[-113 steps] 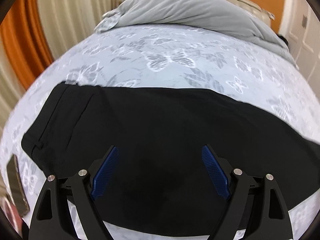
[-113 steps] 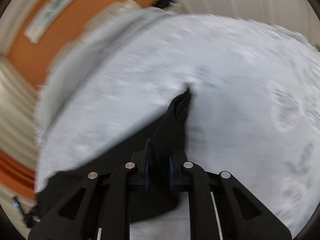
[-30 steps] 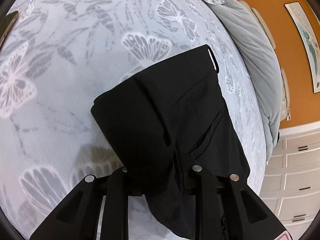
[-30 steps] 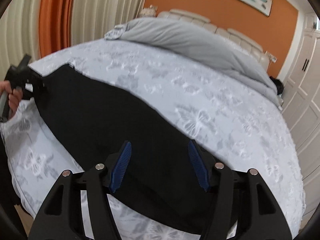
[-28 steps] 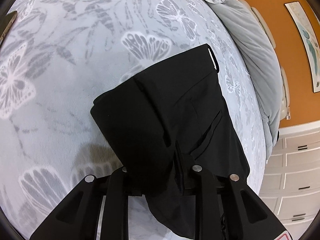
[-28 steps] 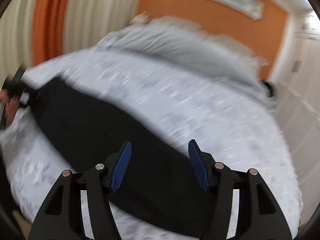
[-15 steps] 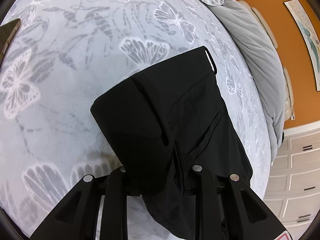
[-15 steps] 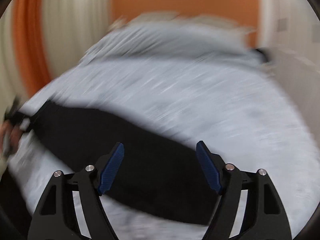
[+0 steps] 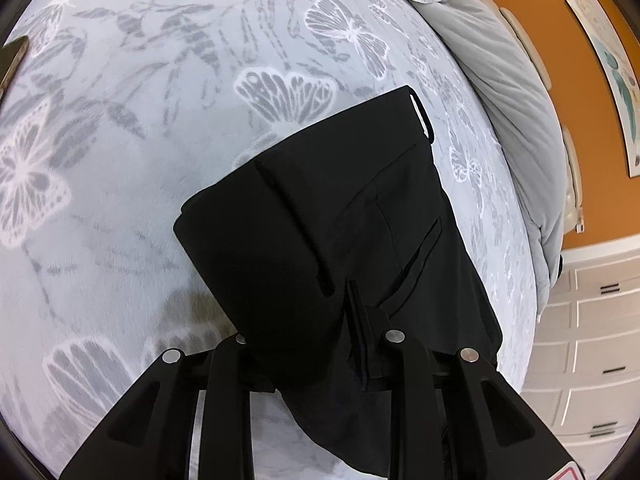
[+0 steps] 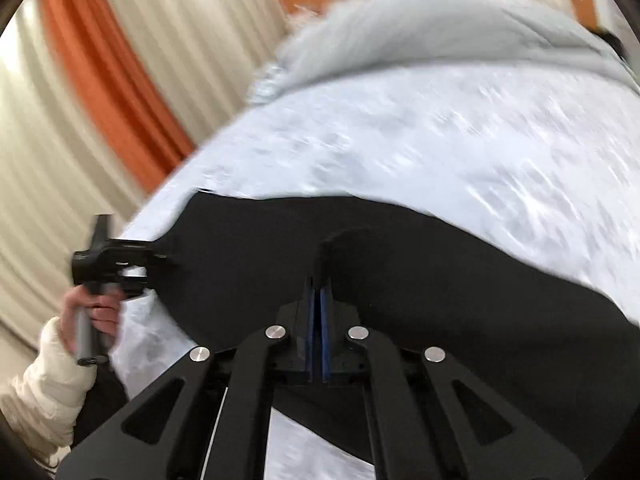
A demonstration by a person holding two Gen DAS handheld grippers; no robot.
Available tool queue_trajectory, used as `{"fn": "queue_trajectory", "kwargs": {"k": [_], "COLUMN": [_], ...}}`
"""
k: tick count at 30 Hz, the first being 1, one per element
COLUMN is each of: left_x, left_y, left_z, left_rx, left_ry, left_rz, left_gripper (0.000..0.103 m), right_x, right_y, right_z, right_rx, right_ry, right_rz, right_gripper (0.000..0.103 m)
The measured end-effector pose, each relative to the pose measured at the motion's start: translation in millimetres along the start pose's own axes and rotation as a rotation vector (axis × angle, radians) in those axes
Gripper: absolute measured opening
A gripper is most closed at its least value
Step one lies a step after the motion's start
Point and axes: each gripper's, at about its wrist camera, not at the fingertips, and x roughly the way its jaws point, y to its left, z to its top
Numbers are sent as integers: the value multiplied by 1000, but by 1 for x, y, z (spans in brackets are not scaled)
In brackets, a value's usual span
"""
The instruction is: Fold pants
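Black pants (image 9: 328,216) lie across a grey butterfly-print bedspread (image 9: 120,128). My left gripper (image 9: 320,344) is shut on the waistband end and holds it lifted, with a belt loop and back pocket showing. In the blurred right wrist view the pants (image 10: 400,264) stretch across the bed. My right gripper (image 10: 318,300) is shut on a raised pinch of the black cloth at the middle of the pants. The left gripper (image 10: 120,260) shows at the left there, held by a hand in a white sleeve.
A grey duvet (image 9: 512,92) is piled at the head of the bed against an orange wall. White drawers (image 9: 592,340) stand to the right. Cream and orange curtains (image 10: 100,80) hang at the left. A dark phone edge (image 9: 12,64) lies on the bedspread.
My right gripper was open above the pants and has swung down and shut on the cloth at the middle. My left gripper has kept its hold on the waistband, barely moving.
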Motion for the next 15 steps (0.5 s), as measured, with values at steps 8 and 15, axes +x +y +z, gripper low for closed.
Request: {"fn": "queue_trajectory", "kwargs": {"k": [8, 15], "left_x": [-2, -2], "left_y": [4, 0], "left_z": [1, -2], "left_rx": [3, 22], "left_ry": [20, 15], "left_rz": [-24, -3], "left_gripper": [24, 26], "right_x": [43, 68], "right_y": [16, 14], "right_z": [-44, -57], "right_rx": [-209, -216], "right_ry": [174, 172], "right_rz": [-192, -230], "right_gripper": [18, 47]}}
